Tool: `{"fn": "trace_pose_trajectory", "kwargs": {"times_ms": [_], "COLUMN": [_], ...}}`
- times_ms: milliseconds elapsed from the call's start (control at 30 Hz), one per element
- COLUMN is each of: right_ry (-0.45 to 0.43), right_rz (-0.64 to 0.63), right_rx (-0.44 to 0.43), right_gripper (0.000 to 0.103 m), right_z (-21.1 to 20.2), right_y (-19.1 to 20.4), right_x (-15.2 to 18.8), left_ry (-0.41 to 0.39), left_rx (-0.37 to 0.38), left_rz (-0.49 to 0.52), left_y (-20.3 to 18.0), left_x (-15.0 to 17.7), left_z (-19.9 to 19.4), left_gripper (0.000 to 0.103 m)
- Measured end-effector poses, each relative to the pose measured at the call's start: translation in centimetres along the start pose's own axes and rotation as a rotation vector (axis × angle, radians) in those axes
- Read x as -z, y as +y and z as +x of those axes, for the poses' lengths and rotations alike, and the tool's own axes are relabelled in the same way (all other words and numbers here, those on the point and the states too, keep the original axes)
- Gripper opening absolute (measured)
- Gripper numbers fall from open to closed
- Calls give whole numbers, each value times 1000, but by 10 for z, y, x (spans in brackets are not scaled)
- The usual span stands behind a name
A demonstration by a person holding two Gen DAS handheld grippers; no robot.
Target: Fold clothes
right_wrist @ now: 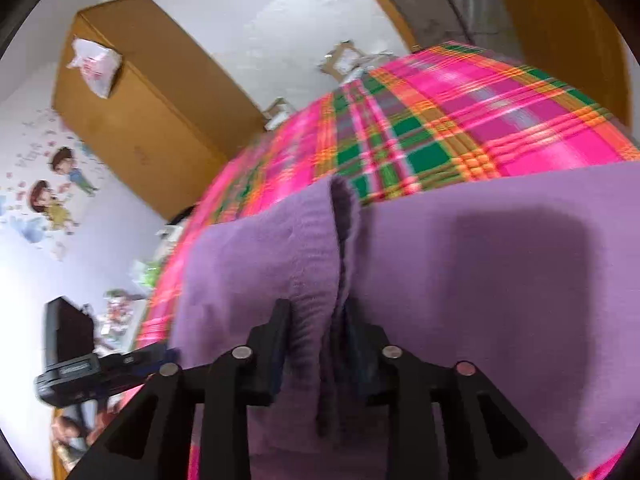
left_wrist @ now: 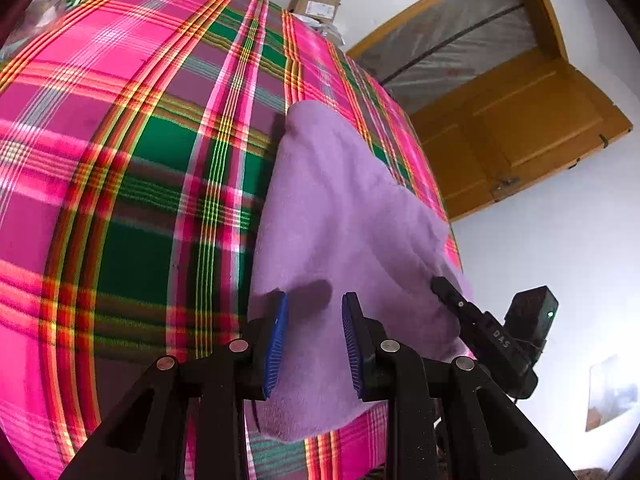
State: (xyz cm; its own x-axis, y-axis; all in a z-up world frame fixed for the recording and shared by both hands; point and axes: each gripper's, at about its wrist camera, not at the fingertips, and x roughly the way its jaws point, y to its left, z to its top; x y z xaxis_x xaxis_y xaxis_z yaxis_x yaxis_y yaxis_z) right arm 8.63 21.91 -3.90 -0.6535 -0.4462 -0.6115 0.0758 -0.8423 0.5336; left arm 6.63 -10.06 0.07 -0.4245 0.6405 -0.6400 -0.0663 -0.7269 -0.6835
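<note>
Right hand-held gripper (right_wrist: 320, 344): jaws closed on a raised ridge of purple cloth (right_wrist: 480, 280). Left hand-held gripper (left_wrist: 314, 340): jaws apart, empty, over the cloth's near part on the plaid bed (left_wrist: 120, 200). Risk: the thin pinch slipping, dropping the fold.

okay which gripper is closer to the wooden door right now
Right. The right gripper holds the purple cloth on the side toward the wooden door; the left gripper is farther away.
</note>
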Motion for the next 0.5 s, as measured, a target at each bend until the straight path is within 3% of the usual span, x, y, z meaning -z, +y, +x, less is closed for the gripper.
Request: {"fn": "trace_pose_trajectory", "kwargs": {"times_ms": [500], "right_ry": [-67], "right_rz": [-404], "right_rx": [213], "right_gripper": [32], "right_z": [-5], "right_y": [57], "right_x": [41], "left_ry": [-12], "left_rx": [-62], "left_rz": [90], "left_y": [-10], "left_x": [19], "left_z": [-9], "left_gripper": [28]}}
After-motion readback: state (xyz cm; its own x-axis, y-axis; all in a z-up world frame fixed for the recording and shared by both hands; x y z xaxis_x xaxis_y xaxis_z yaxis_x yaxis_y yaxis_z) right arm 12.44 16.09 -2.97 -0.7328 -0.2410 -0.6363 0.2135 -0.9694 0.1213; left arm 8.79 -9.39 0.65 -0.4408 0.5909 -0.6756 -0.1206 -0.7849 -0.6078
